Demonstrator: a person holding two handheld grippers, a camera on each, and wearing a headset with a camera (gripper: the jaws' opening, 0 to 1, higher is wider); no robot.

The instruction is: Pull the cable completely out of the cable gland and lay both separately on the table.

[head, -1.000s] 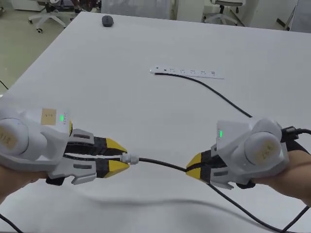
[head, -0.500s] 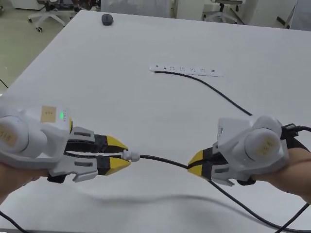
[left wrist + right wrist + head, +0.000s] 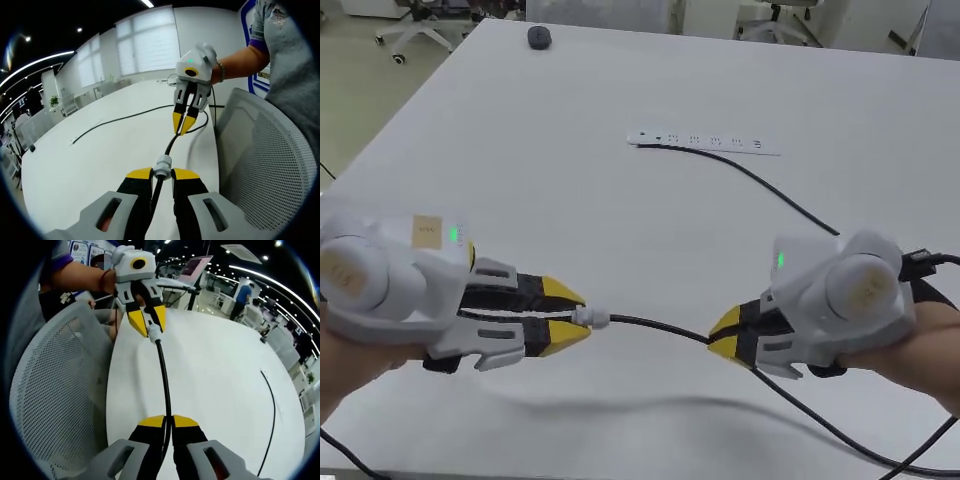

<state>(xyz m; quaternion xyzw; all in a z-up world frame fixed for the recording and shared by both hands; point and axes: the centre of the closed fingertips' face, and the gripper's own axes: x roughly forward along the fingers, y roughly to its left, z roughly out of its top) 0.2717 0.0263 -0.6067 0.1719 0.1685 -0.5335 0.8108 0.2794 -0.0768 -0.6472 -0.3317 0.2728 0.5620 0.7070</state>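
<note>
Running through the cable gland (image 3: 588, 319) (image 3: 162, 167) (image 3: 153, 333): black cable (image 3: 650, 325) (image 3: 170, 145) (image 3: 164, 380), one short stretch spanning both grippers, held up off the tabletop (image 3: 570, 200)
Gland spot: small whitish fitting right at the yellow tips of the left jaws, cable not out of it yet
Left gripper (image 3: 585, 317) (image 3: 161, 175) (image 3: 150, 325): jaws pinched down on the gland, cable passing back between them
Right gripper (image 3: 712, 338) (image 3: 182, 125) (image 3: 167, 421): jaws squeezed together on the cable, a bit along from the gland
Cable slack: drops behind the right gripper toward the near edge
Further back: power strip (image 3: 705, 144) with its own black lead, dark mouse (image 3: 539, 38) at the far end
Beside the person: mesh chair back (image 3: 260, 150) (image 3: 55, 390)
</note>
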